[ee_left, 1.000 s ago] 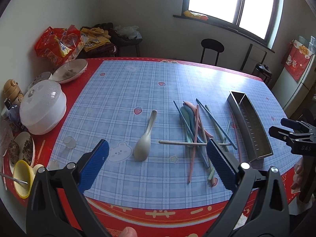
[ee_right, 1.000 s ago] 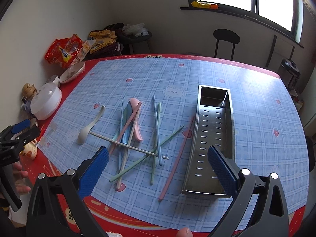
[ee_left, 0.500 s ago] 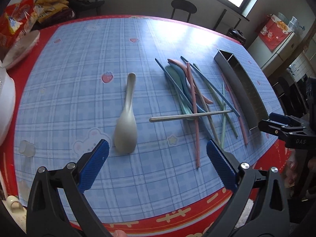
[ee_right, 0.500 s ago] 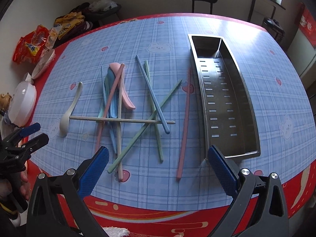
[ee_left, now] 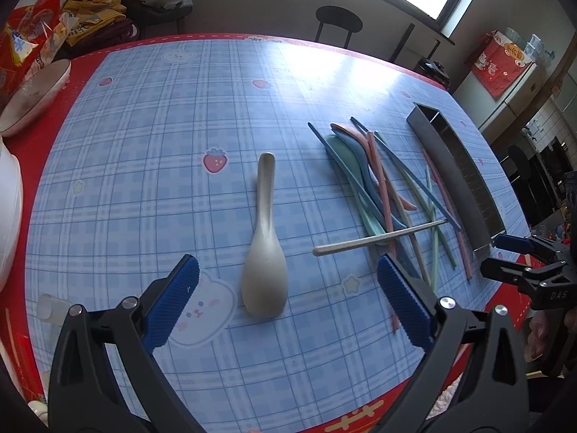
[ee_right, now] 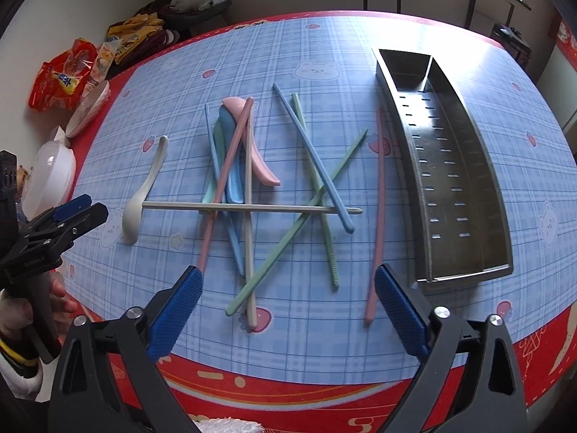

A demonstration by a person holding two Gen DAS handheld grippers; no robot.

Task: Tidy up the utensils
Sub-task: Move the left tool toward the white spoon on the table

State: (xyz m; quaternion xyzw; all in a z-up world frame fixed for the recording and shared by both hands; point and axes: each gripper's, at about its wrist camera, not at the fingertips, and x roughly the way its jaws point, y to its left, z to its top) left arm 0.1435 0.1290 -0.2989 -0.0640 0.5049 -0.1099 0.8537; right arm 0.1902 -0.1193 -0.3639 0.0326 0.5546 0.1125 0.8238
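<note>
The left gripper [ee_left: 286,299] stands wide with nothing between its pads; the bowl of one cream soup spoon [ee_left: 265,252] lies just ahead between them, handle pointing away. The right gripper [ee_right: 286,303], jaws just closing a little but wide and empty, hangs over eight crossed chopsticks [ee_right: 249,208] and three stacked spoons [ee_right: 238,158], mostly running away from it. Ahead to its right lies one steel utensil tray [ee_right: 501,216], lengthwise. The right gripper's body reads "DAS".

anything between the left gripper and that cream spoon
Nothing visible does. The cream spoon lies alone on the tablecloth, just ahead of the open left gripper; the nearest thing, a cream chopstick, sits off to its right, apart.
</note>
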